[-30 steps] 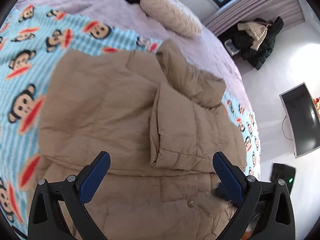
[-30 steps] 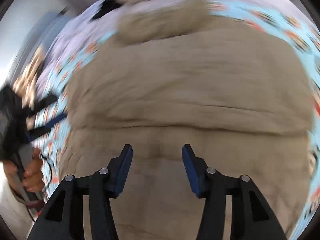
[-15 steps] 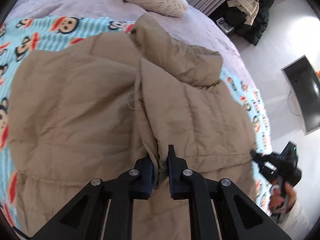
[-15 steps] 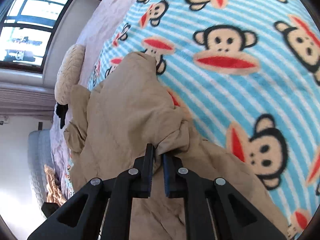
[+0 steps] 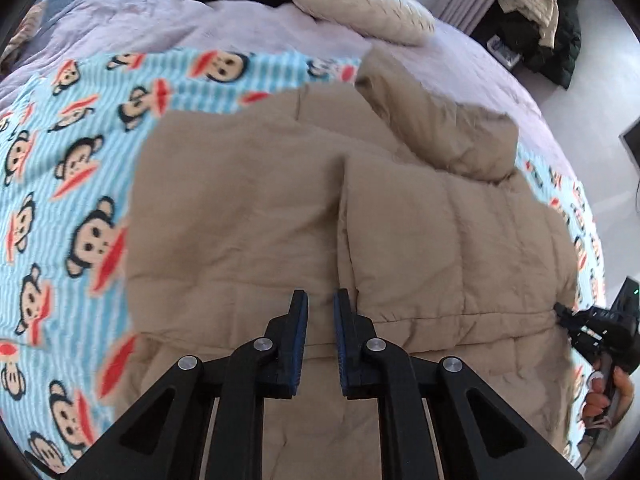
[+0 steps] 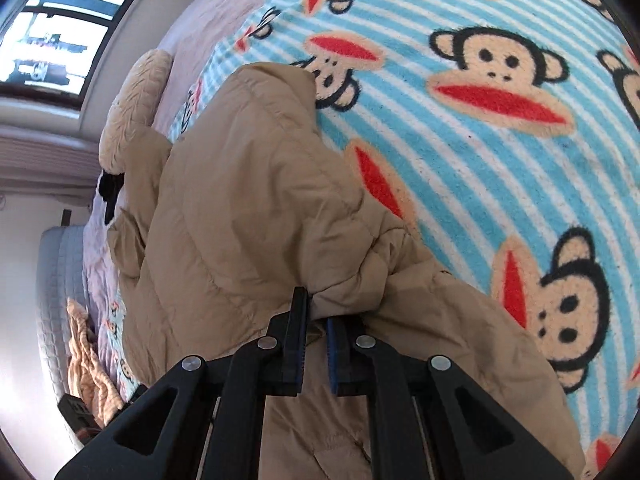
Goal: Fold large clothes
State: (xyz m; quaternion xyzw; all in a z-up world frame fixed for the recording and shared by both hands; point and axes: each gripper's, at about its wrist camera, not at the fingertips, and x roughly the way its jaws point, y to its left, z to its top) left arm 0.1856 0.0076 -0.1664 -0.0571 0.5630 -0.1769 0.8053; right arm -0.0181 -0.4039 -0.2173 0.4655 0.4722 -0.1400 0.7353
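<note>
On the bed, over a blue striped monkey-print blanket, a large tan puffer jacket lies spread, its long axis running away from the viewer toward a cream pillow at the far end. Left tongs hover low above the jacket's middle, narrowly parted and holding nothing, pointing at the inner edge of a sleeve panel already folded across the right half. Farther right, at the jacket's outer edge, right tongs are clamped on a bunched fold of the tan fabric, with bare blanket beyond. Judging from this, the right side is the held one, so the next fold likely travels leftward across the body.
</note>
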